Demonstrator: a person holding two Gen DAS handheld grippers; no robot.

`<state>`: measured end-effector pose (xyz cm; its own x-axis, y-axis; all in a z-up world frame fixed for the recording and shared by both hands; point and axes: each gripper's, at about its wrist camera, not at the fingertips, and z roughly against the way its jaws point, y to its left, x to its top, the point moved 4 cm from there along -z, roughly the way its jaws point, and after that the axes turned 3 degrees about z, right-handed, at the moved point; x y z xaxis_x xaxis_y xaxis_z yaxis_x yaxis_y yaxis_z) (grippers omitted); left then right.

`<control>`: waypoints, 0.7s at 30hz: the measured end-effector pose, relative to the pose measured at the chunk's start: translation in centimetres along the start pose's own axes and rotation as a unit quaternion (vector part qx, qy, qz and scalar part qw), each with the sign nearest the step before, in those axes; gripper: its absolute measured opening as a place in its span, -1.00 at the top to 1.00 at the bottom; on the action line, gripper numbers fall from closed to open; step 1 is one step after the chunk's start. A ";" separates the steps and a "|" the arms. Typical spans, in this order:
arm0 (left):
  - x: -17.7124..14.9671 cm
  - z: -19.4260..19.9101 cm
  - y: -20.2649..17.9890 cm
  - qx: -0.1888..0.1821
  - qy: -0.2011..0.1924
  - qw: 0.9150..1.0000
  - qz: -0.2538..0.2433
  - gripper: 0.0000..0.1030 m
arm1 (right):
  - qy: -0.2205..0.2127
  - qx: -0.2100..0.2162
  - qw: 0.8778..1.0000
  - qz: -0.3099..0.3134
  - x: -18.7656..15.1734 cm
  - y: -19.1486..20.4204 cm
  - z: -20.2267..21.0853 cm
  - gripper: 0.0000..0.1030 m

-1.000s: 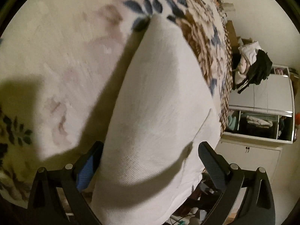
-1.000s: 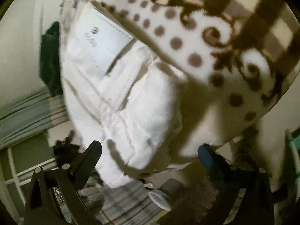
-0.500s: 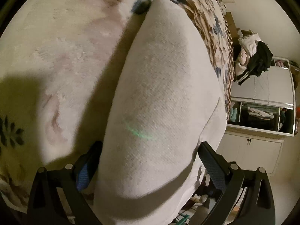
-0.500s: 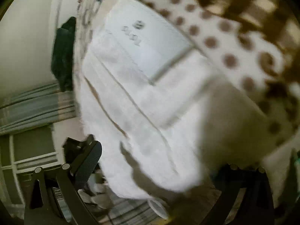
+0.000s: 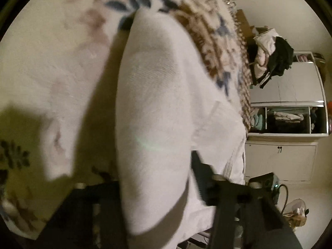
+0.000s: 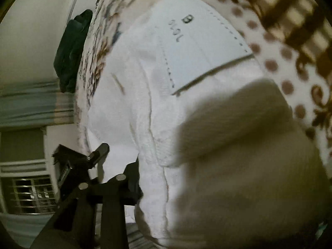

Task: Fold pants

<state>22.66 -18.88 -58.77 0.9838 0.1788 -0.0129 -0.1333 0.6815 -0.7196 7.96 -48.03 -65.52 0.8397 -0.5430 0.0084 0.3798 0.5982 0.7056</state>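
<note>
White pants lie on a patterned blanket on a bed. In the left wrist view my left gripper has its jaws closed in on a fold of the white leg, with the right finger pressed into the cloth and the left finger hidden under it. In the right wrist view the waist end of the pants shows a white sewn label. My right gripper is closed on the waist cloth; only its left finger shows, the other is covered by cloth.
The blanket has blue leaf and brown patterns, and brown dots and checks in the right wrist view. A white wardrobe with open shelves and a clothes pile stand right. A dark garment hangs by the bed edge.
Both grippers went from open, straddling the cloth, to closed on it. The right gripper has moved closer to the waistband and label.
</note>
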 end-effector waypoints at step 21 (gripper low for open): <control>17.2 14.6 -4.7 -0.031 -0.130 0.991 -0.019 0.56 | -0.032 0.032 0.991 0.125 7.6 25.3 0.8 0.38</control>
<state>38.43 -8.60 -45.49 0.9230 0.3354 0.1887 -0.0804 0.6475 -0.7578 23.64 -37.50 -47.03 0.8772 -0.4199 0.2328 0.1350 0.6810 0.7198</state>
